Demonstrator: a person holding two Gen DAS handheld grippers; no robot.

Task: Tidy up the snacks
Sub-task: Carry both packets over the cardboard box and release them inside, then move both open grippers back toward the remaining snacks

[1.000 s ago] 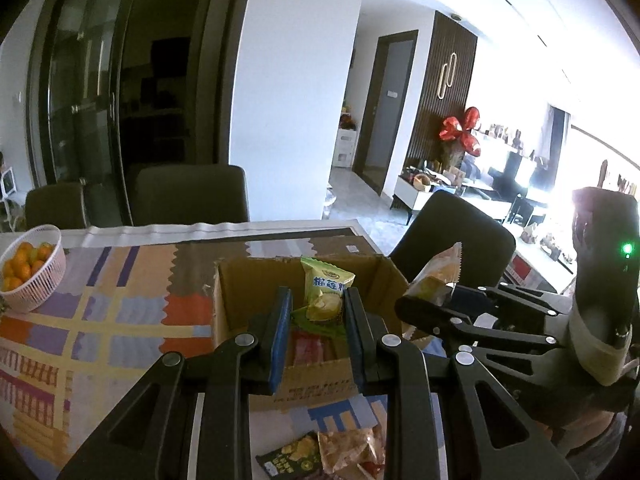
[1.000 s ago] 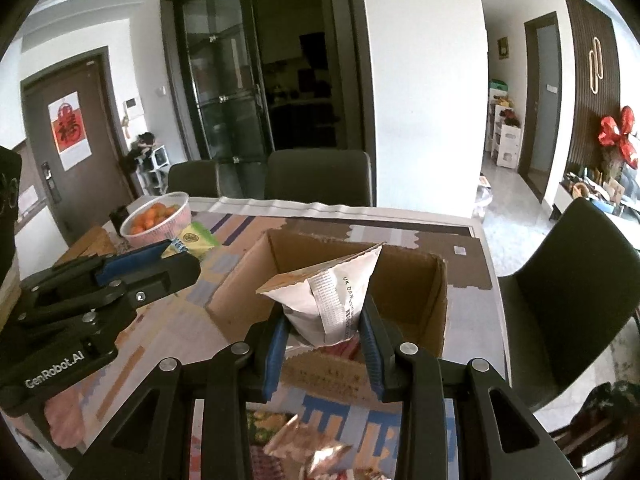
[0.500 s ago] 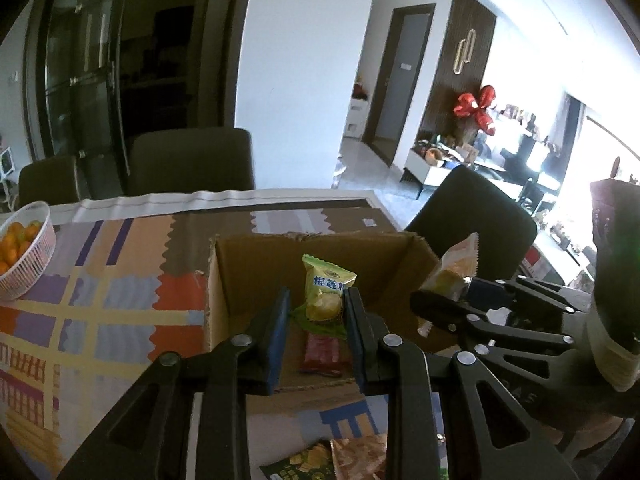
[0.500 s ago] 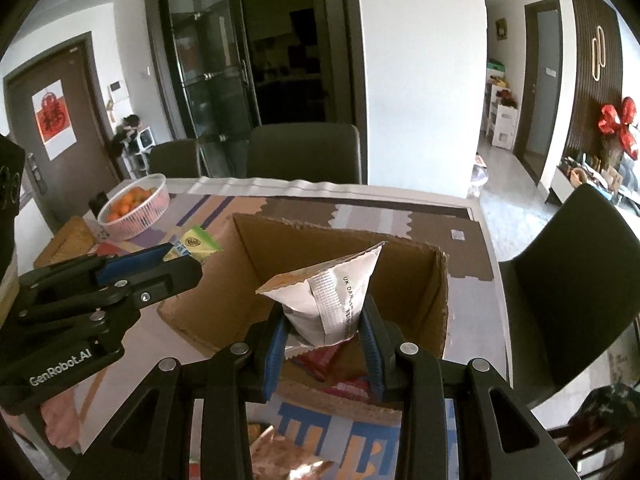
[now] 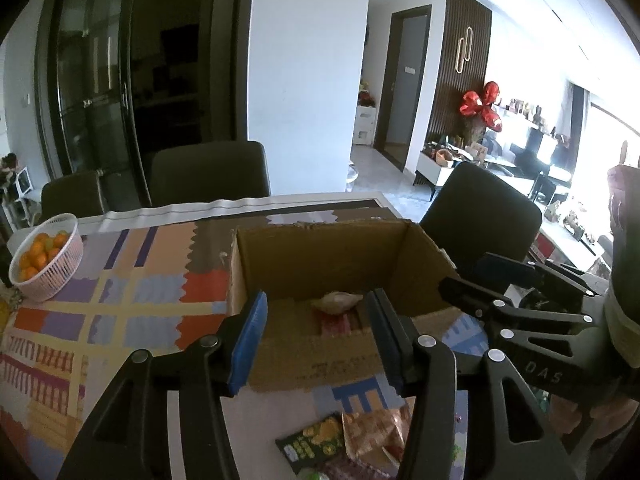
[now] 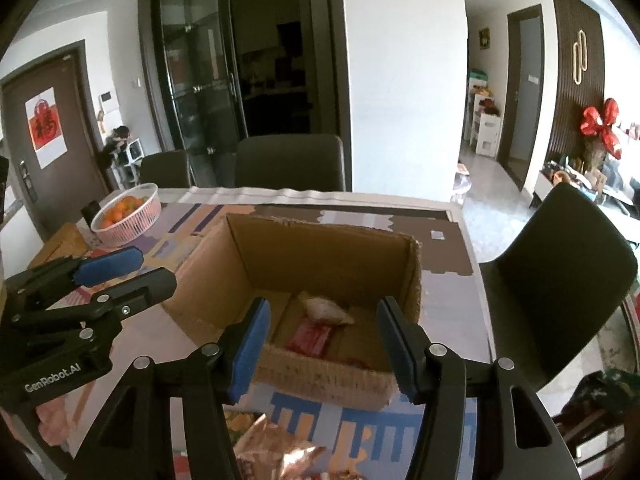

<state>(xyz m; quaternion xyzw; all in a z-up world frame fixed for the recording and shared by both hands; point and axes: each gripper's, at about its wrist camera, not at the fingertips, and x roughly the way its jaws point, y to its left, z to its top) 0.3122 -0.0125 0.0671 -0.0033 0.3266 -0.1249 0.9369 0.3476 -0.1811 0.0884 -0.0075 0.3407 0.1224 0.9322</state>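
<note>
An open cardboard box (image 5: 320,252) (image 6: 332,256) stands on the patterned table. Inside lie a pale snack packet (image 5: 338,302) (image 6: 326,309) and a red packet (image 6: 310,336). My left gripper (image 5: 318,340) is open and empty just in front of the box; it also shows in the right wrist view (image 6: 132,268) at the box's left. My right gripper (image 6: 322,346) is open and empty above the box's near wall; it also shows in the left wrist view (image 5: 476,276). More snack packets (image 5: 352,436) (image 6: 276,456) lie on the table in front of the box.
A pink basket of oranges (image 5: 46,260) (image 6: 128,214) sits at the far left of the table. Dark chairs stand behind the table (image 5: 208,176) and at its right side (image 6: 560,280).
Both grippers have opened and let go of their snack packets, which have dropped into the box. Both grippers are now empty.
</note>
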